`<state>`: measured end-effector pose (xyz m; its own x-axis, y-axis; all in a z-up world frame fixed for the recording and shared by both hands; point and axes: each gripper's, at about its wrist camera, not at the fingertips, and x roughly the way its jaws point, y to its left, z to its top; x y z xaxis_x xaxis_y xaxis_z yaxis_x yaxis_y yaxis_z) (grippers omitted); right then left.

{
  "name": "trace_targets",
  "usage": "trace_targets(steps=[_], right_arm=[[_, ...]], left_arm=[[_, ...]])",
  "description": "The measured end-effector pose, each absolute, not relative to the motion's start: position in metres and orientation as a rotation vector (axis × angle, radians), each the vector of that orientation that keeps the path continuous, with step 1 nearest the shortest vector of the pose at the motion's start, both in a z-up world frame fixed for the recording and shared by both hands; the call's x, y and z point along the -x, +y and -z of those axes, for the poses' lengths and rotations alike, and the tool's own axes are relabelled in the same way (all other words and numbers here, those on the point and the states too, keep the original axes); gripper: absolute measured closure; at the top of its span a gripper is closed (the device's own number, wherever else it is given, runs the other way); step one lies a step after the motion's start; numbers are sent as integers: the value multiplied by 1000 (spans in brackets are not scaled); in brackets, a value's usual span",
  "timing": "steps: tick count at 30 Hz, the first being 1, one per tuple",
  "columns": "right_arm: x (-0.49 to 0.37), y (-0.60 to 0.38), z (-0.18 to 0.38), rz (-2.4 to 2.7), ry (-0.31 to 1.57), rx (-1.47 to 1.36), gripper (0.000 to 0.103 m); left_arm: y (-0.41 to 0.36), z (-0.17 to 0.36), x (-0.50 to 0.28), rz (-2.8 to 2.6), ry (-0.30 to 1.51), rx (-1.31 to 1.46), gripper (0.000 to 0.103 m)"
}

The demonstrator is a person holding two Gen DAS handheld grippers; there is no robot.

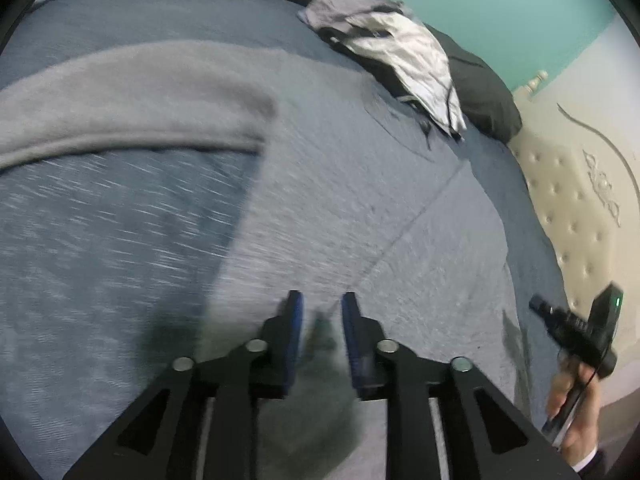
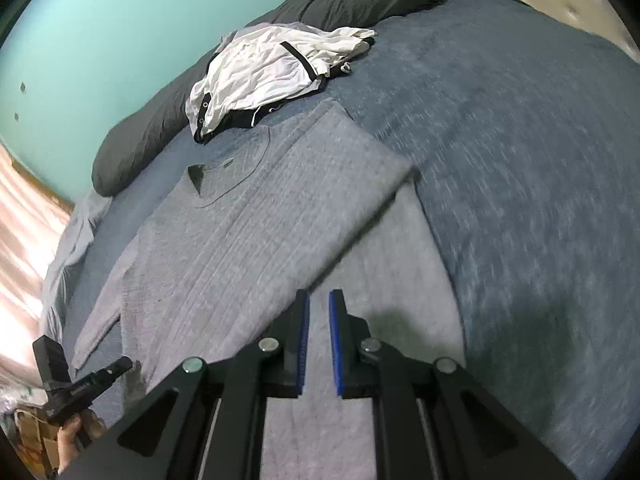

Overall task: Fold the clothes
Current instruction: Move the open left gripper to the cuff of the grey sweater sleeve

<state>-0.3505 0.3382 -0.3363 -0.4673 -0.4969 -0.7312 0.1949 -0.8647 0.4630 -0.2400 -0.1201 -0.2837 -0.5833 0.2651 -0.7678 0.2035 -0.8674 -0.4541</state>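
Observation:
A grey knit sweater (image 2: 224,240) lies flat on the blue bedspread (image 2: 520,160), neck towards the pillows, with one side folded over its body. In the left wrist view the same sweater (image 1: 360,220) fills the middle. My left gripper (image 1: 322,300) hovers over the sweater, open, with nothing between its blue pads. My right gripper (image 2: 319,296) hangs above the sweater's lower part, its pads almost together and holding nothing. Each gripper also shows at the edge of the other's view: the right gripper (image 1: 536,304) in a hand, the left gripper (image 2: 124,364) at the bed's side.
A crumpled white and black garment (image 2: 272,68) lies beyond the sweater's neck, against dark grey pillows (image 2: 152,132). A cream tufted headboard (image 1: 580,208) and a teal wall (image 2: 100,40) bound the bed. Bare bedspread spreads to the right of the sweater in the right wrist view.

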Motion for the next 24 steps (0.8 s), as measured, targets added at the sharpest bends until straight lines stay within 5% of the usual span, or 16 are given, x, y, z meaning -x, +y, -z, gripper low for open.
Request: trace_targets(steps=[8,12,24], right_arm=[[320,313,342,2276,-431,-1285,91],[314,306,338,2220,-460,-1225,54],[306,293,351,2190,-481,-1205,52]], left_arm=[[-211,255,205,-2797,-927,1446,60],[-255,252,189,-2862,-981,1485,59],[-373,268,145,-3024,-1236,1516,59]])
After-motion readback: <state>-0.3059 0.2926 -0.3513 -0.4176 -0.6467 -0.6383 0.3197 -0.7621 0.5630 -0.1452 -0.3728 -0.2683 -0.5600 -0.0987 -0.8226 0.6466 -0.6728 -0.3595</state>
